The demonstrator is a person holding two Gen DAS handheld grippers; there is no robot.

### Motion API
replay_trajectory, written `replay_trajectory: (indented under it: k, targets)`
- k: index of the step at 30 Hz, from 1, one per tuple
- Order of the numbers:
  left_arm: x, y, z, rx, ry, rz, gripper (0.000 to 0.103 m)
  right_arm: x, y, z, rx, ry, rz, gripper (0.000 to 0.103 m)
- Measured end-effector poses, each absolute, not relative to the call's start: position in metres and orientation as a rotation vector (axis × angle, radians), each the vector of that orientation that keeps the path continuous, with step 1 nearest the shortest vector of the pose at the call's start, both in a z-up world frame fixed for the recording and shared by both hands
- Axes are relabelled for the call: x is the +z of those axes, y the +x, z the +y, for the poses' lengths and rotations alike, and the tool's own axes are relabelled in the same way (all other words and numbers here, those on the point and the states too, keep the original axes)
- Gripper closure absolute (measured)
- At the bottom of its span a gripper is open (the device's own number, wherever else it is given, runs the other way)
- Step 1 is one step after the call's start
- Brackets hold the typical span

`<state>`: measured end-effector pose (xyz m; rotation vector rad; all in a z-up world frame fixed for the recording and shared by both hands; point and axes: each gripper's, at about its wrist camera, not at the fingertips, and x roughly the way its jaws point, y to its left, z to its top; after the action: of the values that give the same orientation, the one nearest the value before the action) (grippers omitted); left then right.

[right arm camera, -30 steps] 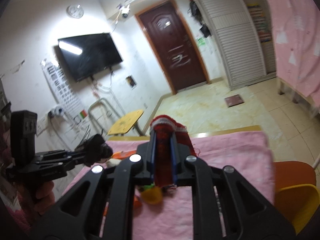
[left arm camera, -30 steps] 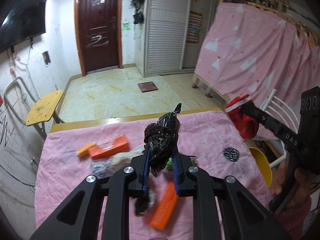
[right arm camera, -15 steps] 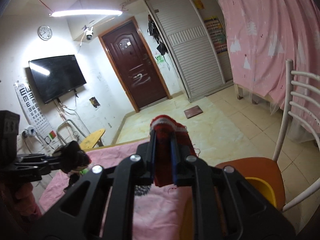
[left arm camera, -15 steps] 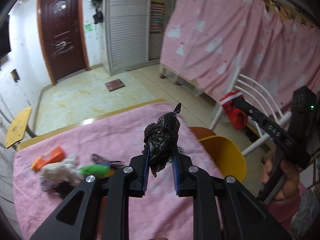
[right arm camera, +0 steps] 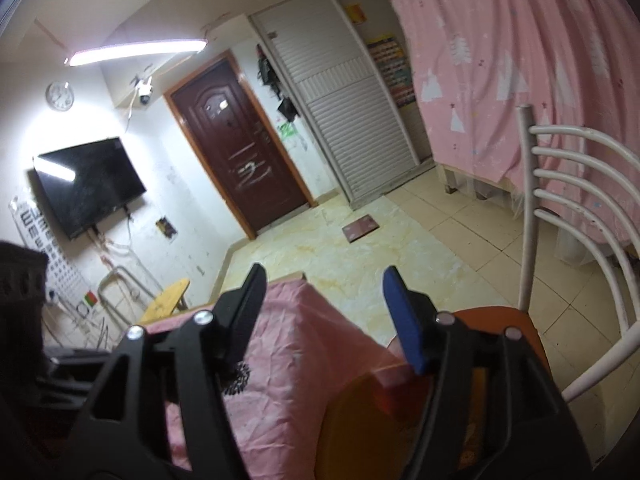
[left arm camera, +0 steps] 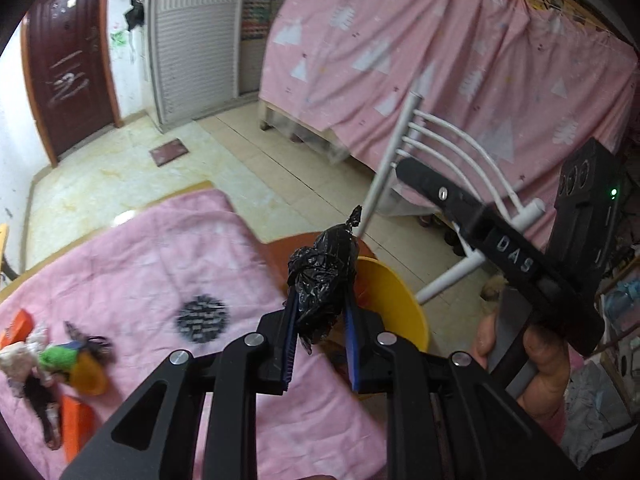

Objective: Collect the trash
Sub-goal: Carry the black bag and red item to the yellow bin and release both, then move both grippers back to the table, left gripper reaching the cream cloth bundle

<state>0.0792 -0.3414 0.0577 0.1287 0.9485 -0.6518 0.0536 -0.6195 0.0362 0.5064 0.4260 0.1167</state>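
Note:
My left gripper (left arm camera: 320,308) is shut on a crumpled black plastic bag (left arm camera: 324,280) and holds it above the table's right edge, just before the yellow bin (left arm camera: 396,304). My right gripper (right arm camera: 324,300) is open and empty, above the same yellow bin (right arm camera: 360,420), which stands on an orange chair seat (right arm camera: 500,320). The right gripper also shows in the left wrist view (left arm camera: 412,168), to the right of the bag. The red trash it held is out of sight.
The table wears a pink cloth (left arm camera: 160,260) with a black patterned scrap (left arm camera: 202,318) and a pile of mixed trash at the left (left arm camera: 60,364). A white chair back (left arm camera: 440,160) rises behind the bin. A pink curtain (left arm camera: 440,60) hangs at the right.
Both grippers swung right from the table toward the yellow bin. My right gripper opened and the red trash it held is gone from its fingers. The left still holds the black bag.

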Motion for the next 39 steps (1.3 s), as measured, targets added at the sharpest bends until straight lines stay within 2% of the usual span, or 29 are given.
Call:
replay_trajectory:
  k: [2, 4, 6, 9, 12, 22, 25, 27, 39]
  targets:
    - [0.053, 0.080, -0.354, -0.681, 0.121, 0.967, 0.088, 0.035, 0.050, -0.632, 0.106, 0.563, 0.402, 0.035]
    - [0.050, 0.082, -0.364, -0.702, 0.116, 0.980, 0.081, 0.034, 0.048, -0.640, 0.104, 0.594, 0.392, 0.035]
    - [0.047, 0.084, -0.372, -0.714, 0.115, 0.997, 0.059, 0.034, 0.047, -0.641, 0.095, 0.599, 0.388, 0.035]
    - [0.043, 0.082, -0.378, -0.725, 0.130, 1.005, 0.051, 0.033, 0.049, -0.642, 0.100, 0.609, 0.387, 0.034]
    - [0.042, 0.079, -0.379, -0.727, 0.147, 1.000, 0.050, 0.035, 0.051, -0.641, 0.104, 0.605, 0.389, 0.030]
    - [0.044, 0.080, -0.348, -0.705, 0.097, 0.996, 0.049, 0.034, 0.059, -0.620, 0.144, 0.562, 0.409, 0.030]
    - [0.048, 0.081, -0.332, -0.696, 0.066, 0.990, 0.049, 0.035, 0.060, -0.612, 0.155, 0.545, 0.412, 0.022]
    - [0.050, 0.082, -0.322, -0.691, 0.053, 0.982, 0.048, 0.035, 0.061, -0.605, 0.168, 0.541, 0.418, 0.021]
    - [0.073, 0.085, -0.242, -0.549, 0.074, 0.897, 0.045, 0.039, 0.074, -0.520, 0.328, 0.395, 0.490, 0.018]
